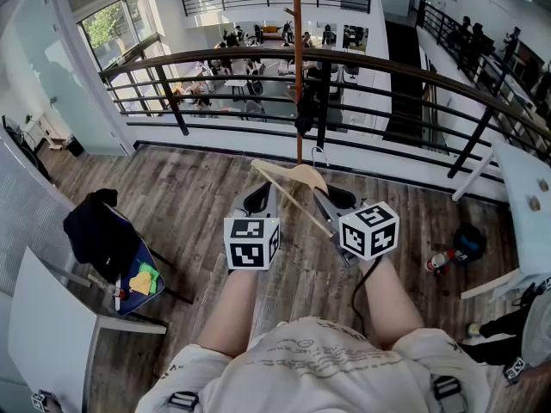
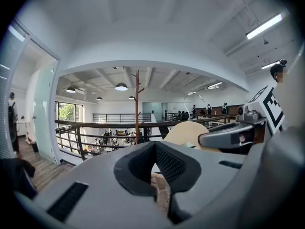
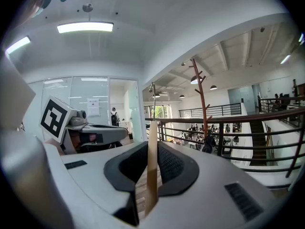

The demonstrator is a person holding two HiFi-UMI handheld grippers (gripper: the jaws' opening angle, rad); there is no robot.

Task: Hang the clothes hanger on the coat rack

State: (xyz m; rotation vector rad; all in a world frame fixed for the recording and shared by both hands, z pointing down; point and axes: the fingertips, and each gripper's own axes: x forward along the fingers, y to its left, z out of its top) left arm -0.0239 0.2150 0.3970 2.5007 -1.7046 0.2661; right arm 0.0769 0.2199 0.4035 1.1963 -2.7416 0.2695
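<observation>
A pale wooden clothes hanger (image 1: 288, 177) with a metal hook (image 1: 318, 154) is up in front of me. My right gripper (image 1: 332, 200) is shut on its thin lower bar (image 3: 152, 147), which stands upright between the pads. My left gripper (image 1: 257, 194) hovers just left of the hanger; its jaws (image 2: 153, 149) show a narrow gap with nothing in it. From the left gripper view the hanger's shoulder (image 2: 188, 132) lies off to the right. The brown coat rack (image 1: 298, 58) rises ahead by the railing, also in both gripper views (image 2: 137, 104) (image 3: 202, 99).
A dark metal railing (image 1: 379, 63) runs behind the rack, with a drop to a lower floor beyond it. A chair with dark clothes (image 1: 103, 231) stands at the left. A white table (image 1: 527, 192), a dark bag (image 1: 470, 239) and a red bottle (image 1: 440, 261) are at the right.
</observation>
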